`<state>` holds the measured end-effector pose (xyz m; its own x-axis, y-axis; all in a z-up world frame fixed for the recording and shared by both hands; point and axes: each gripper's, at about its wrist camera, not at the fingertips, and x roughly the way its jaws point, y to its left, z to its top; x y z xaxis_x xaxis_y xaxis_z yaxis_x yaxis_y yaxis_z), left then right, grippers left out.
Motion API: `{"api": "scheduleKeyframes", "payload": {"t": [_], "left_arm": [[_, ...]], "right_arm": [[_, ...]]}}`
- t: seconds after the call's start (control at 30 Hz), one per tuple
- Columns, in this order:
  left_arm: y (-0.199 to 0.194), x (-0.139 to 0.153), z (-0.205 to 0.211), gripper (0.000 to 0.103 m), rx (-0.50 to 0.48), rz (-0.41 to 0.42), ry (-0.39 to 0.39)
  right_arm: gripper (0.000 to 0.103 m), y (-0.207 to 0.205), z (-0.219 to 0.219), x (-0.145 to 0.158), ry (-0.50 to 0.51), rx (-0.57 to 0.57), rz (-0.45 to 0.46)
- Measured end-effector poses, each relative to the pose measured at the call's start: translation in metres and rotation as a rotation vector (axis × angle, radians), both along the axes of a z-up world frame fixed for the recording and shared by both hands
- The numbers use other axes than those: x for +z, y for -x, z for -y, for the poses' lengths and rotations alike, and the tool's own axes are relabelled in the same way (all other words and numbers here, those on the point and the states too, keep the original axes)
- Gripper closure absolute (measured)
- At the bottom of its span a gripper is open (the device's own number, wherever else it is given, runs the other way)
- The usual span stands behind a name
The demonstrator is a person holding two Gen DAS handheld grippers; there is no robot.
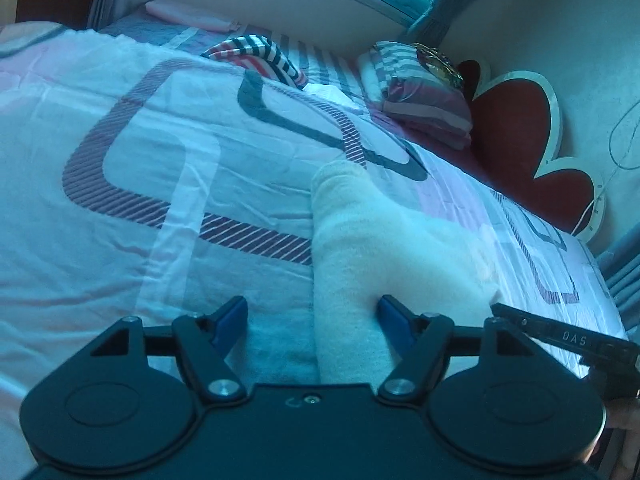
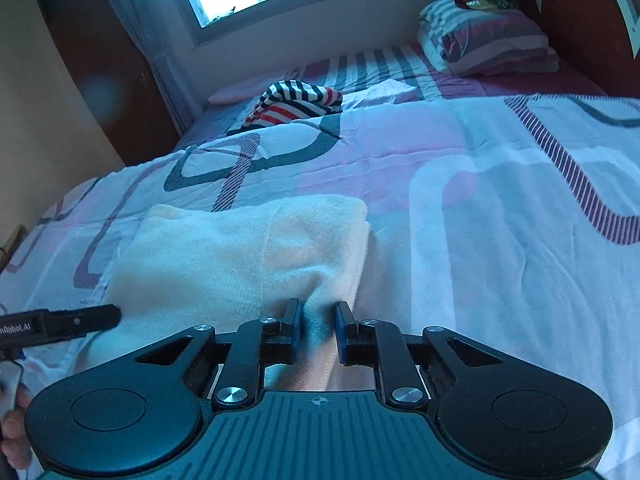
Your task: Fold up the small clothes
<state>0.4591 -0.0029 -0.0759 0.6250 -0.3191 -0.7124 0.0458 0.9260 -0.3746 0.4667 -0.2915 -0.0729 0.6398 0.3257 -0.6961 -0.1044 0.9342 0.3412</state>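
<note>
Nearest, the right gripper [image 2: 317, 326] has its jaws nearly together, pinching a fold at the near edge of the cream garment [image 2: 240, 248] on the bed [image 2: 500, 240]. The left gripper [image 1: 312, 322] stands wide apart, the garment's edge between its fingers but ungripped. Farther off lie a striped garment [image 2: 296, 106], then a striped pillow [image 2: 488, 40] at the headboard [image 1: 516, 128].
</note>
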Motion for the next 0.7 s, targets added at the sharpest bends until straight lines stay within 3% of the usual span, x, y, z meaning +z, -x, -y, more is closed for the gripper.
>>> {"api": "scheduleKeyframes", "payload": {"t": [0.1,0.2,0.33,0.53,0.7], "left_arm": [[0.020,0.012,0.010,0.033,-0.037,0.054,-0.049],[0.035,0.008,0.019,0.031,-0.064,0.056,-0.071],[0.042,-0.001,0.022,0.027,-0.062,0.021,-0.073],[0.065,0.001,0.026,0.029,-0.077,0.016,-0.111],[0.087,-0.002,0.019,0.028,-0.061,0.005,-0.088]], "right_arm": [[0.088,0.020,-0.004,0.018,0.039,0.017,0.064],[0.088,0.043,-0.012,0.025,0.061,0.058,0.094],[0.088,0.053,-0.023,0.005,0.108,0.063,0.039],[0.088,0.068,-0.018,0.024,0.053,0.028,0.045],[0.088,0.101,-0.029,0.024,0.056,0.064,0.018]]}}
